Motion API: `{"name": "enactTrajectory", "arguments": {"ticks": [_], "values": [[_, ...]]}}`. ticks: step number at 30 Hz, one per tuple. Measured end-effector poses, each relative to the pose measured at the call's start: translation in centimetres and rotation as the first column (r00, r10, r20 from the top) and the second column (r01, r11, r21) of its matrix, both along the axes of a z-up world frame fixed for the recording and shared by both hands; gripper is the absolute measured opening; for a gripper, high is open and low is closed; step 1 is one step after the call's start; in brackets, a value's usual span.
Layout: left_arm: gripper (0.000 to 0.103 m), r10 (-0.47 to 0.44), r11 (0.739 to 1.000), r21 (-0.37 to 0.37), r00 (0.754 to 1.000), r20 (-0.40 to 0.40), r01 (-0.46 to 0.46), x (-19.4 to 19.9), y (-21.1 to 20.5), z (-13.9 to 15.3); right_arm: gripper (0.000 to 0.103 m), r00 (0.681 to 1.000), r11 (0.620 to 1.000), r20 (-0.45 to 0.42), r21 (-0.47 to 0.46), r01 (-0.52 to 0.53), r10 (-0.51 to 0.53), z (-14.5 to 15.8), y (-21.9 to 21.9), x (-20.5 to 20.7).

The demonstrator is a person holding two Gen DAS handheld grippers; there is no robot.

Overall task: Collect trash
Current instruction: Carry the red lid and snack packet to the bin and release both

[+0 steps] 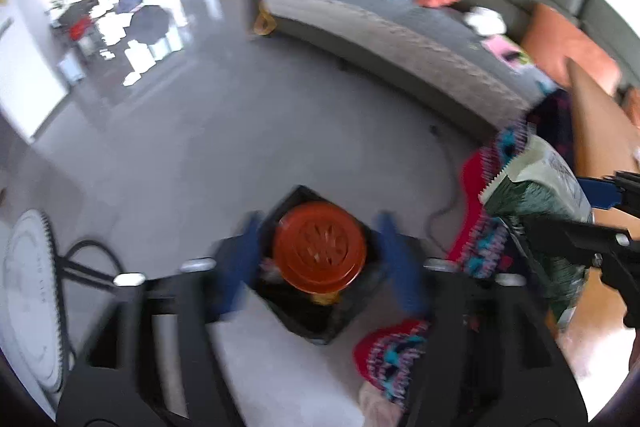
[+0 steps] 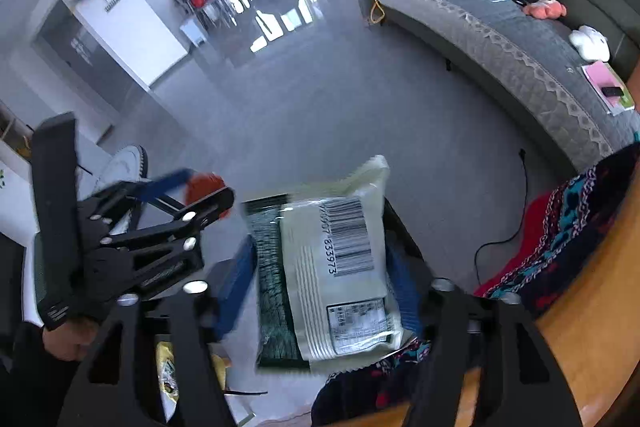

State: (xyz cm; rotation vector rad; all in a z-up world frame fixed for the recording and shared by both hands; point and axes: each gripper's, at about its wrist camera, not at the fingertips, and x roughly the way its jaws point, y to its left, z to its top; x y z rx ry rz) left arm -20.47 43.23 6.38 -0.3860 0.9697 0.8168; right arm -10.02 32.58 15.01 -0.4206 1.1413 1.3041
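Observation:
In the left wrist view my left gripper (image 1: 318,255) is open above a black square bin (image 1: 320,311) on the floor. A round orange lid (image 1: 320,247) lies between the blue fingers, over the bin mouth; it is blurred and I cannot tell if the fingers touch it. My right gripper (image 2: 320,267) is shut on a green and white snack packet (image 2: 328,275), barcode side up. The packet (image 1: 536,187) and the right gripper (image 1: 600,227) also show at the right of the left wrist view. The left gripper (image 2: 200,195) shows at the left of the right wrist view.
A patterned red and blue cloth (image 1: 480,227) hangs over a wooden table edge (image 2: 592,307) at the right. A grey sofa (image 2: 500,39) runs along the back. A white fan (image 1: 28,299) stands at the left. A yellow wrapper (image 2: 168,371) lies below the right gripper. A black cable (image 2: 512,219) crosses the floor.

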Motion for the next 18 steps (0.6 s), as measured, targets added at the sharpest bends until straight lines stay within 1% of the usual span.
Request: {"name": "enactTrajectory", "arguments": {"ticks": [1, 2, 5, 13, 18], "values": [[0.097, 0.029, 0.999, 0.018, 1.0, -0.004, -0.029, -0.2, 0.6, 0.2, 0.072, 1.0, 1.0, 0.0, 0.009, 0.001, -0.001, 0.2, 0.6, 0.0], [0.097, 0.054, 0.998, 0.038, 0.998, 0.012, -0.055, -0.6, 1.1, 0.6, 0.072, 1.0, 1.0, -0.001, 0.014, 0.0, 0.0, 0.3, 0.9, 0.0], [0.097, 0.067, 0.997, 0.038, 0.998, 0.018, -0.067, -1.0, 1.7, 1.0, 0.072, 1.0, 1.0, 0.001, 0.024, -0.002, 0.001, 0.5, 0.6, 0.2], [0.097, 0.033, 0.999, 0.034, 0.999, 0.005, -0.033, 0.0, 0.7, 0.7, 0.073, 0.999, 0.999, -0.019, 0.023, 0.036, -0.035, 0.6, -0.7, 1.0], [0.097, -0.017, 0.999, 0.039, 1.0, 0.013, 0.016, 1.0, -0.6, 1.2, 0.073, 0.997, 0.997, -0.028, 0.034, 0.074, -0.073, 1.0, -2.5, 1.8]]}}
